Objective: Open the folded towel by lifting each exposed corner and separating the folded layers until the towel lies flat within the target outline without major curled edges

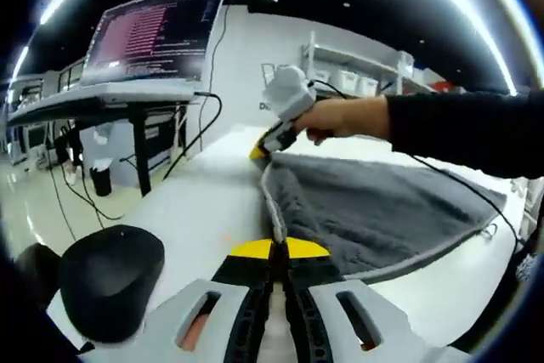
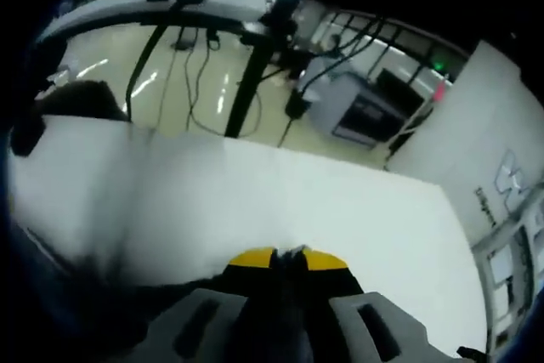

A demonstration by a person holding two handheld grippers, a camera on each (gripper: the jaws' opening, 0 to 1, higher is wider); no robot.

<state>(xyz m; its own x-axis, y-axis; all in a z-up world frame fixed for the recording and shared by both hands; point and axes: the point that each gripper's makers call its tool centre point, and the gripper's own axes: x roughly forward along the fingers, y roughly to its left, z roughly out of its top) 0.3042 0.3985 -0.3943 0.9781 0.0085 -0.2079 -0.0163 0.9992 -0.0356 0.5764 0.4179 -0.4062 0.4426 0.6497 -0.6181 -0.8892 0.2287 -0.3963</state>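
Pinching grey towel edge on white table, left gripper jaws clamped on hem, right gripper clamped on far corner, black object beside.

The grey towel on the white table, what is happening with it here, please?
A person is spreading a grey towel on a white table with a pair of tongs in each hand. The left tongs are shut on the near end of the towel's pale edge. The right tongs, held in the person's hand, pinch the far end of that same edge. The towel looks mostly open, though its far side is out of view. A dark rounded object sits nearby.
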